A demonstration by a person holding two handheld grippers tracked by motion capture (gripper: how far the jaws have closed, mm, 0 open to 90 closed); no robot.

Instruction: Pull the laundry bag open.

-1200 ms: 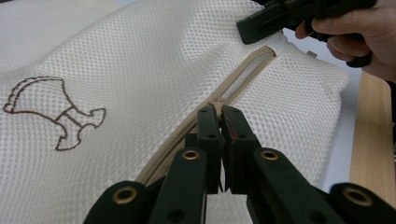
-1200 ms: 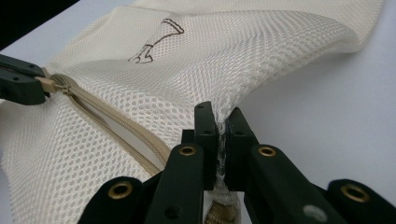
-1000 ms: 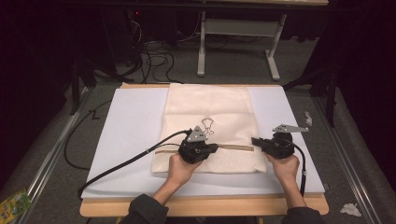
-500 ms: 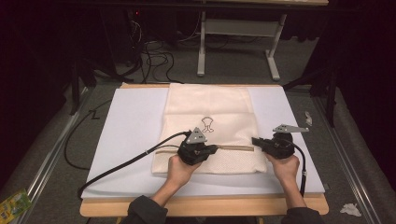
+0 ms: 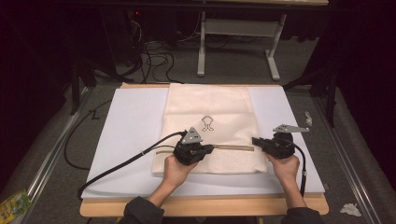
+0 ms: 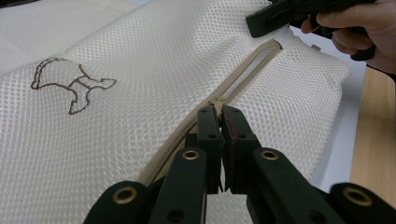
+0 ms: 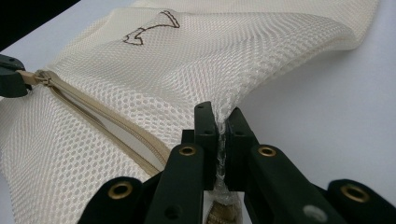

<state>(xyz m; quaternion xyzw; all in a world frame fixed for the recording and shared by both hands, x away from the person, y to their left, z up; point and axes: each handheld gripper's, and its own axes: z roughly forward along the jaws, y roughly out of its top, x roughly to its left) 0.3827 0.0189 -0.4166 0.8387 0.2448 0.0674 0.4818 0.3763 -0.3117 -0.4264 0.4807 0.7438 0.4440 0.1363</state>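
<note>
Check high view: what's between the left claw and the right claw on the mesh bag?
The tan zipper of the mesh bag runs between the left claw and the right claw; in the left gripper view that stretch is open.

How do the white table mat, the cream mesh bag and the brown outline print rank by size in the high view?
1. White table mat
2. Cream mesh bag
3. Brown outline print, far the smallest.

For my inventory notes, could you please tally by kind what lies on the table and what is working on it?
Mesh bag, cream, with tan zipper: 1
White mat under it: 1
Tongs, both shut: 2, the left tongs on the zipper pull, the right tongs on the bag's edge
Total: 4
</note>
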